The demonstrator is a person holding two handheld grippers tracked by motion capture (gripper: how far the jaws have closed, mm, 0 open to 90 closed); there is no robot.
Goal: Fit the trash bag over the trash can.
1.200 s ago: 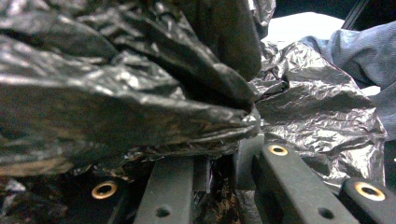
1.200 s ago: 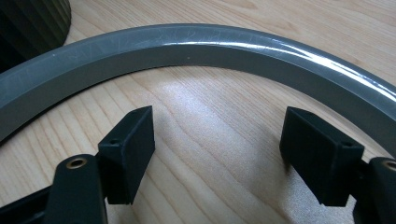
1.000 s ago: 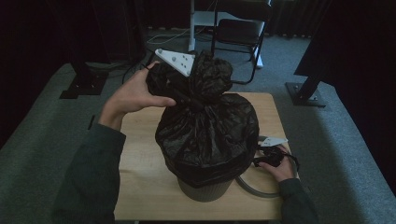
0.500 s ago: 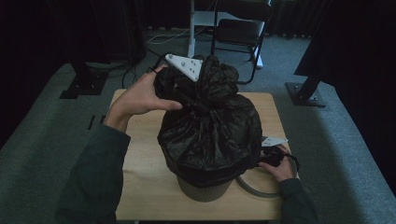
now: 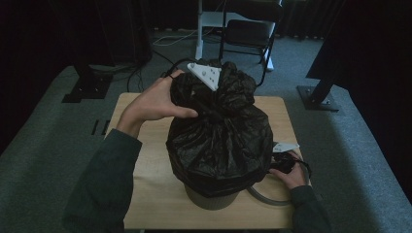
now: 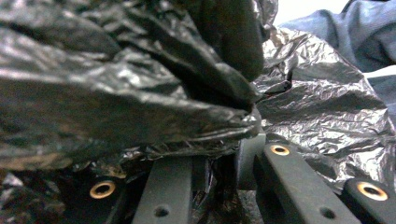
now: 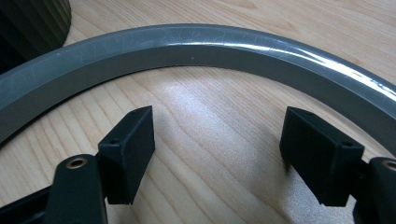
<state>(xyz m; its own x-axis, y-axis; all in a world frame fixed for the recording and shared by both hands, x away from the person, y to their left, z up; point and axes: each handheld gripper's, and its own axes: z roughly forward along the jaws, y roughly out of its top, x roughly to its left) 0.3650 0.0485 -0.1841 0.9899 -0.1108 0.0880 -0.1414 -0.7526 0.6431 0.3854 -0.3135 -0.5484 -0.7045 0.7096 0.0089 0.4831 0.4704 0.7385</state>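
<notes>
Between the two black jaws of the left gripper (image 6: 212, 186), a fold of the crinkly black plastic bag (image 5: 221, 141) is squeezed tight, so this gripper is holding the bag. The left hand (image 5: 155, 102) has moved toward the middle of the table since a moment ago, and the bunched top of the bag has come along with it. I think the person is pulling the bag's neck up and over, maybe to close it or lift it out.

Down low at the right, the right gripper (image 7: 217, 156) has its jaws spread wide apart with nothing between them. It sits on the light wooden table (image 5: 145, 199), just inside the curve of a grey plastic ring (image 7: 196, 46).

The bag sits in a round grey bin (image 5: 209, 199) in the middle of the table. I count one bag, one bin, one ring and two grippers.
</notes>
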